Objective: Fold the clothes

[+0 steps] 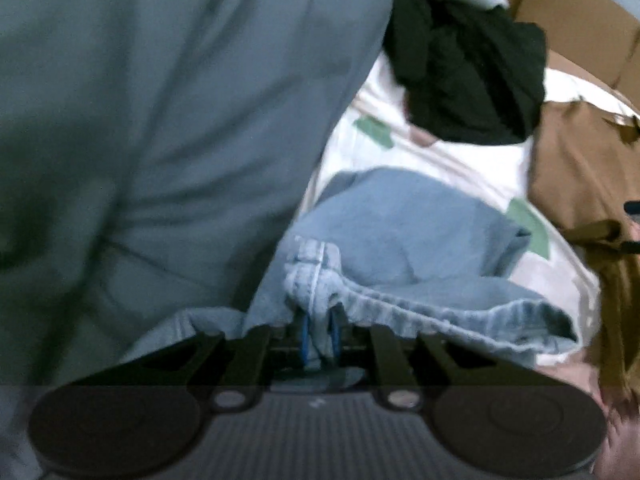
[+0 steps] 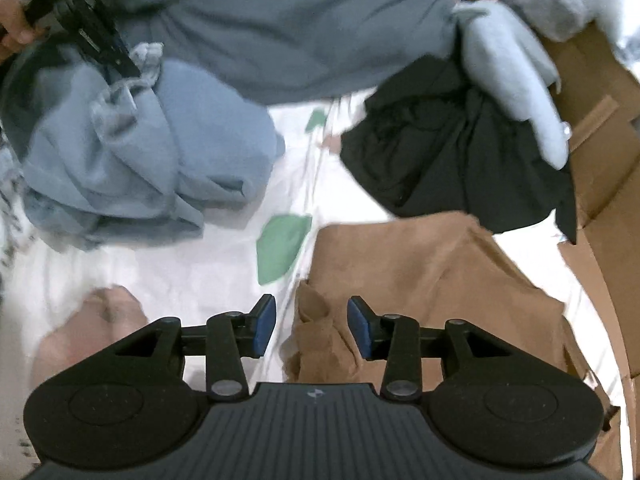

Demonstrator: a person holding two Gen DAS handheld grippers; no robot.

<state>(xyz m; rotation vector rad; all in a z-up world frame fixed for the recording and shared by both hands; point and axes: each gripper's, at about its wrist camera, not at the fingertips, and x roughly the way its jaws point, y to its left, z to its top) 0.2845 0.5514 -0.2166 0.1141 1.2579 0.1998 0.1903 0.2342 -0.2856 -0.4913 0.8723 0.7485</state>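
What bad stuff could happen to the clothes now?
The left gripper pinches only a bunched edge of the light blue garment, so it might slip out. The right gripper is open around a crumpled corner of the brown garment and could grab a wrinkle. The black garment lies close and might get dragged.

Both wrist views look steeply down, close over the bed; both show the black garment [image 1: 472, 76] [image 2: 452, 148]
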